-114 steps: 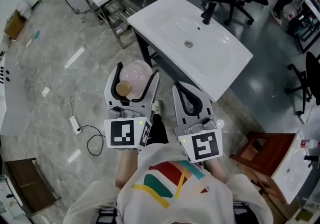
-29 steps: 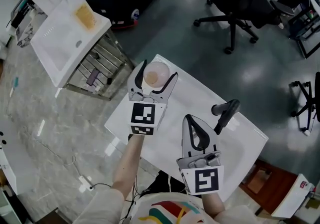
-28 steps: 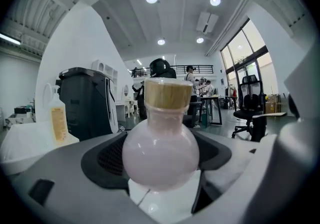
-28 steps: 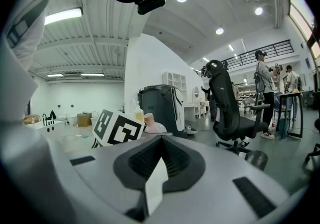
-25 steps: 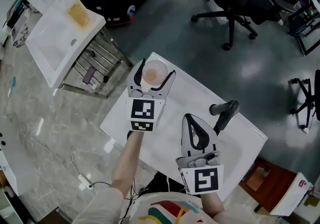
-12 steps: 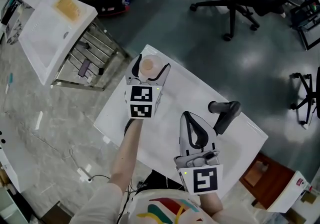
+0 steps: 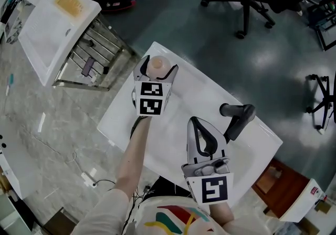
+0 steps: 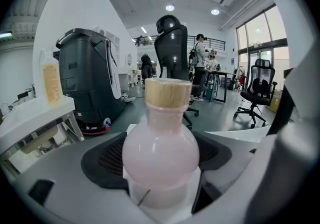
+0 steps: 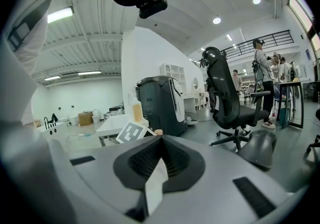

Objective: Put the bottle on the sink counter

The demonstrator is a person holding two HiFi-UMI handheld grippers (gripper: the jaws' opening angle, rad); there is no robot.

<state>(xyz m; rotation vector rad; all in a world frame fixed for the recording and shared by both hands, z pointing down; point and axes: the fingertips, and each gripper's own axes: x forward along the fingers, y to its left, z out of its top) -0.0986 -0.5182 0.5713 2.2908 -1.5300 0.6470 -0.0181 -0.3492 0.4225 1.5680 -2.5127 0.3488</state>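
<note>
- Left gripper (image 7: 156, 73) has edged farther out over the counter (image 7: 195, 90), jaws clamped on the bottle (image 7: 157, 63).
- Right gripper (image 7: 198, 123) stays put, jaws together, empty.

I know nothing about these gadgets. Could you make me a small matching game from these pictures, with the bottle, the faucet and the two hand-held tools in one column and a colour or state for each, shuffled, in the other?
Things:
1. bottle
2. faucet
3. left tool
4. right tool

Colours or states:
A. all black
B. shut, nothing in it
C. pale pink with a tan cap
D. shut on something round

Pairs: 1-C, 2-A, 3-D, 4-B.
</note>
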